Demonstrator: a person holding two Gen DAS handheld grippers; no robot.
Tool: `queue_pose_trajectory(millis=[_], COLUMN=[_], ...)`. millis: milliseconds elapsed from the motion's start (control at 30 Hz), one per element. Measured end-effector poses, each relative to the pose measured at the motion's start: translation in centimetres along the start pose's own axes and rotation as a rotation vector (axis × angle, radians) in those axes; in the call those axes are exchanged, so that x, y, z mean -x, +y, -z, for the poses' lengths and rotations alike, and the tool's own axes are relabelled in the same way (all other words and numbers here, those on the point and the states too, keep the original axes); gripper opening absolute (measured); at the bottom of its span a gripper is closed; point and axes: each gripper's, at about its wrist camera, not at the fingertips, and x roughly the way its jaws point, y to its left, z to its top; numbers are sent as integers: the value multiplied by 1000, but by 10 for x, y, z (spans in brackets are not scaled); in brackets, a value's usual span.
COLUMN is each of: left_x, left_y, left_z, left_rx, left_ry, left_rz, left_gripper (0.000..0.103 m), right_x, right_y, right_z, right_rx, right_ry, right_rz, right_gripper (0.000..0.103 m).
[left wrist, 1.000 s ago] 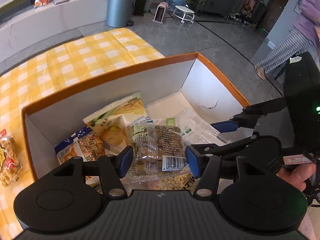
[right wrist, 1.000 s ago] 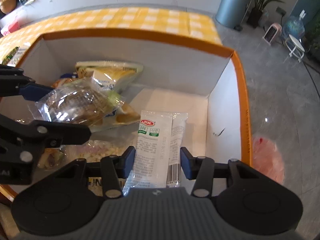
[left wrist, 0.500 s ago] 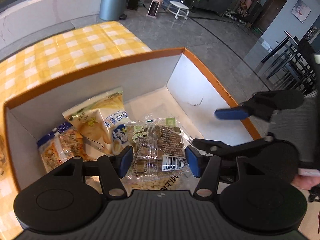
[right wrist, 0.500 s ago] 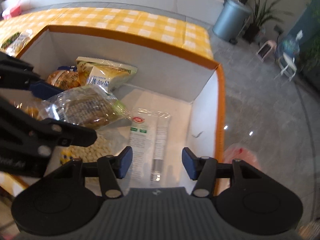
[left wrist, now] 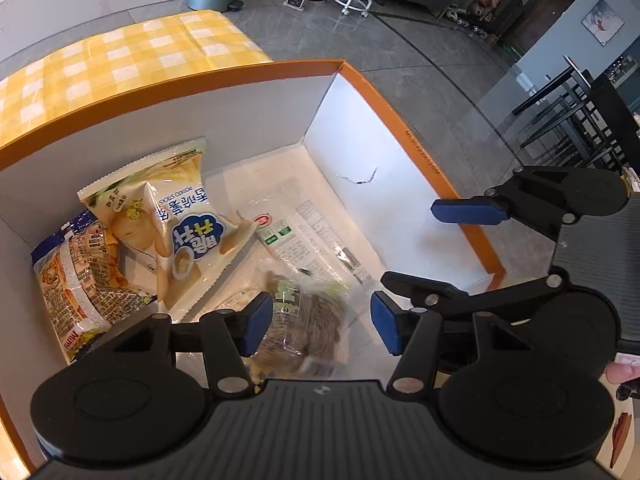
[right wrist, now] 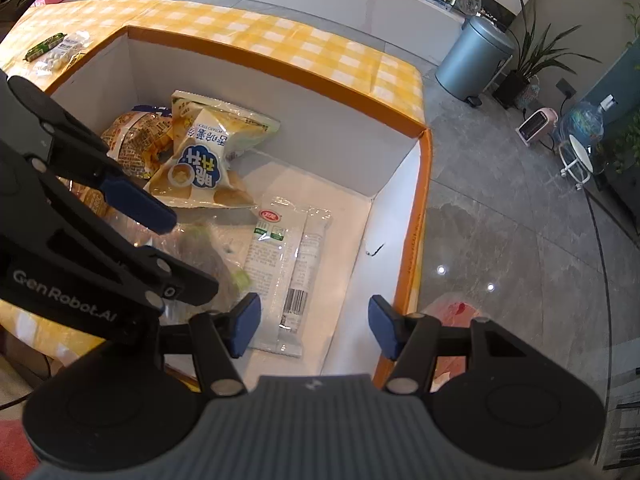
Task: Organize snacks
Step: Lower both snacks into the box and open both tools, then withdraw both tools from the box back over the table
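1. Yellow-checked surface (left wrist: 132,60) is carrying an orange-rimmed box (left wrist: 384,108).
2. Left claw (left wrist: 320,320), clenched a moment ago, is now spreading; its clear biscuit pack (left wrist: 308,320) is dropping, blurred, among the boxed snacks.
3. Right claw (right wrist: 314,326) is hanging released over its white packet (right wrist: 284,264), already delivered; both claws appear free to fetch more.

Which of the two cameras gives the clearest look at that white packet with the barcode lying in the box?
The right wrist view: the white packet lies flat, sharp and whole, from red logo to barcode. In the left wrist view the same packet appears farther off, its near end covered by a blurred clear-wrapped snack.
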Motion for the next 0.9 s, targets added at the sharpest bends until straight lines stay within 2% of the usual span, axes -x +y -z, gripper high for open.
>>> queue_pose_trajectory(millis=[267,400,533,700,900], left_x=[18,44,77,115,152], left_y=[-1,1,6,19,41], left_z=[5,15,31,59,95], left_rx=[0,-5,-15,-20,8], left_ry=[-34,-108,-215,-329,-421], left_rz=[2,-7,-50,-156,-263], left_gripper=[66,66,66,66,66], right_x=[7,20,39,62,82], right_y=[4,7,18,46,94], right_z=[0,-3,-7,-10,-15], right_rx=[-1,-20,-55,-102,-147], right_ry=[8,-28,-101,-225,-376], right_rz=[14,27,39,6,-32], right_gripper=[61,61,62,62,62])
